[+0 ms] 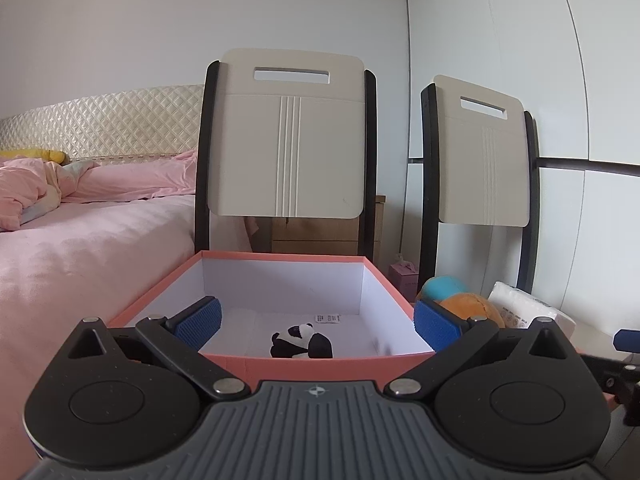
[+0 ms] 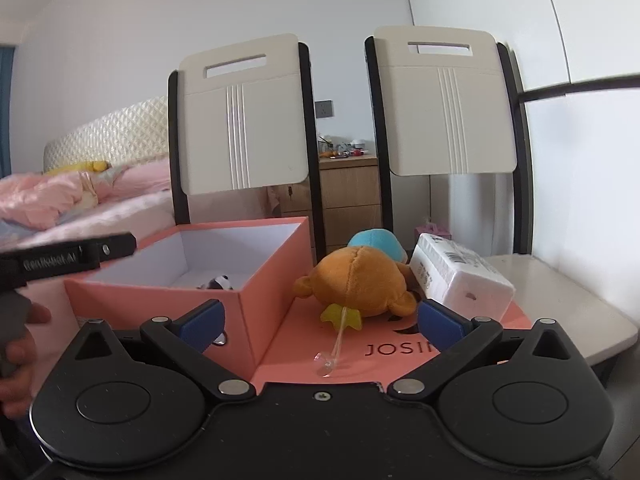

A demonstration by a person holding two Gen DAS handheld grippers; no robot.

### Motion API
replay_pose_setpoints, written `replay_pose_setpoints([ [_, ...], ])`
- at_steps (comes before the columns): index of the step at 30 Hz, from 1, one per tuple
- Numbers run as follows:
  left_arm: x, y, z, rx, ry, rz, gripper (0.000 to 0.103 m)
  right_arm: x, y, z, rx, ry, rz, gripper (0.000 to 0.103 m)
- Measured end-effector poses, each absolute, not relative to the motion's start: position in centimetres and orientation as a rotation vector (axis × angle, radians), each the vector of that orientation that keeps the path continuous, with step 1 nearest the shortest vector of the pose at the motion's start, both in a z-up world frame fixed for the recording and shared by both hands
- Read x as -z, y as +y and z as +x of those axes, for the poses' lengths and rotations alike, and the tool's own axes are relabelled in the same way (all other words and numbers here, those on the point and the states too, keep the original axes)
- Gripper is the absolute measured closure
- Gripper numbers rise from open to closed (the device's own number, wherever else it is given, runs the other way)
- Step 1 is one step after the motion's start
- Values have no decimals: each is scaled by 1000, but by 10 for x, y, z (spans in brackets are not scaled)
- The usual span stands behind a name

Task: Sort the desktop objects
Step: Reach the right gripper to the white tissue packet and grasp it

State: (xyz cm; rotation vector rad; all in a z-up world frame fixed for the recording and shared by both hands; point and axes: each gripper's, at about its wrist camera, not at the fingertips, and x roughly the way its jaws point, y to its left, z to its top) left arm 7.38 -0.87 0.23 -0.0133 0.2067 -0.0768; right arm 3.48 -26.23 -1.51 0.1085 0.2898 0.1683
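An open pink box with a white inside holds a small panda plush; both show in the right wrist view too, the box and the panda. My left gripper is open and empty, just above the box's near wall. My right gripper is open and empty. It faces an orange plush with a suction cup cord, lying on the pink box lid. A blue plush lies behind the orange one. A white tissue pack lies to their right.
Two white folding chairs stand behind the table. A bed with pink bedding lies at the left. A wooden drawer unit stands between the chairs. The white table edge runs at the right.
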Motion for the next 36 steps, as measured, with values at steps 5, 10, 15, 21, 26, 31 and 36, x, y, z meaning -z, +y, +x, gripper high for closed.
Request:
replay_pose_setpoints([
  [5,-2,-9,73,81,208,-22,0,16,-261,32,-164,292,94,1],
  [10,-2,-13,72,88,207,-18,0,13,-266,30,-146,271,75,1],
  [15,-2,-12,72,88,213,-23,0,0,-279,38,-162,259,81,1],
  [21,-2,-14,70,99,214,-31,0,-25,-308,82,-131,236,114,1],
  [26,1,-19,71,107,223,-25,0,-20,-338,135,-78,278,146,1],
  [31,3,-21,71,101,229,-21,0,7,-366,185,-20,367,158,1],
  [36,7,-21,75,94,243,-18,0,33,-393,226,23,445,190,1],
])
